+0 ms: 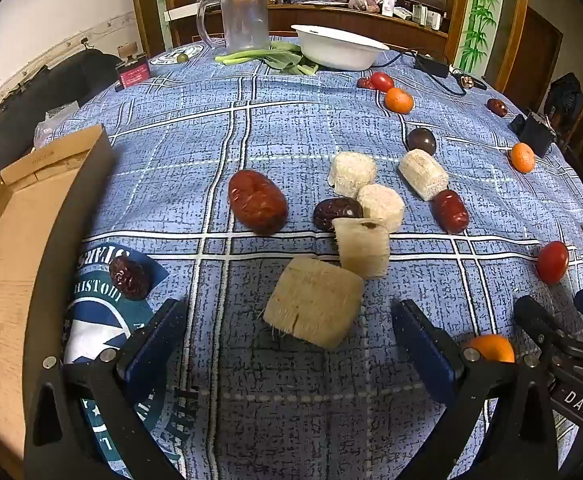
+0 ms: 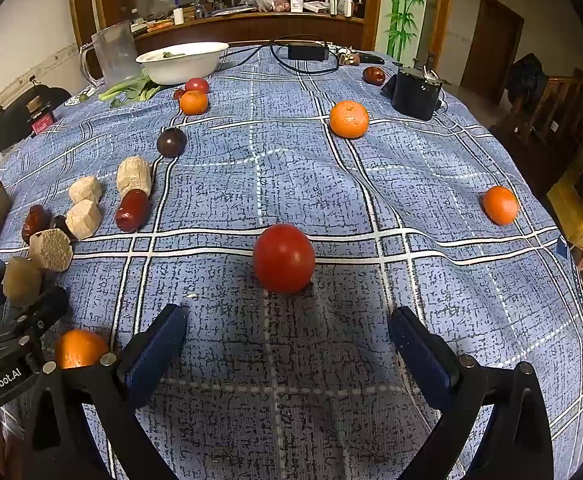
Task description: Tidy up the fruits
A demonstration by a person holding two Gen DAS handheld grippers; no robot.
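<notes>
My left gripper has its jaws wide with nothing clamped; a tan fibrous block lies just ahead of the tips, not a fruit, so I risk grabbing it by mistake; a second block leans on its far side and would topple if nudged. My right gripper is likewise spread wide and empty; a red tomato sits centred just beyond the tips; it is round and probably rolls if one pad meets it first.

Fruits are scattered: big red jujube mid-table; dark jujube near the cardboard box at the left edge; mandarins toward the right side; the latter is near the right edge and could roll off if bumped.

An orange sits between the two grippers, close to both; the tools could collide there.

Open cloth lies ahead of the right gripper; the far edge is crowded by a white bowl, a clear jug and a power brick with cable, which could snag.
</notes>
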